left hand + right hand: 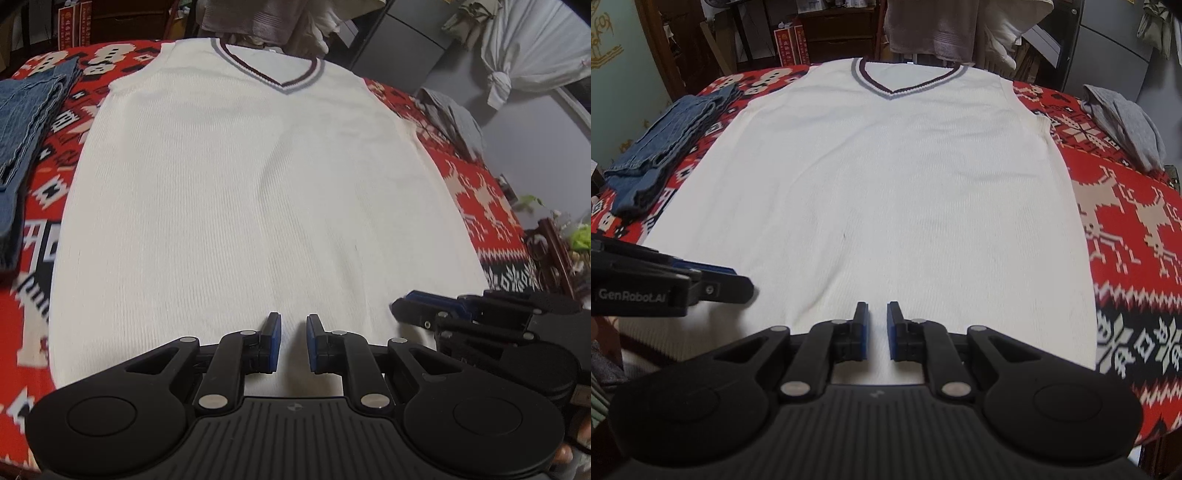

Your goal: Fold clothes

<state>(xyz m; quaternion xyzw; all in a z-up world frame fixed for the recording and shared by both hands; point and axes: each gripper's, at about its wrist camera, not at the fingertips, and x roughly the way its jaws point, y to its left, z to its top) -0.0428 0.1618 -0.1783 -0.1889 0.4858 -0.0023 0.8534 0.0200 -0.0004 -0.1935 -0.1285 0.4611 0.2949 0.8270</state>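
Left wrist view: folded blue denim (26, 122) far left on red patterned worktop (480, 206). Centre: white knitted sleeveless V-neck vest (251, 192) spread flat, neck far, hem near. Left claw (294, 343) low over near hem, pads slightly apart, holding nothing. Right claw (877, 332) beside it over same hem, narrowly parted, empty too. Crumpled grey cloth (1126, 122) far right. Likely soft, light, stretchy, limp when lifted; best pinched at hem corners or shoulder edges, both layers together.
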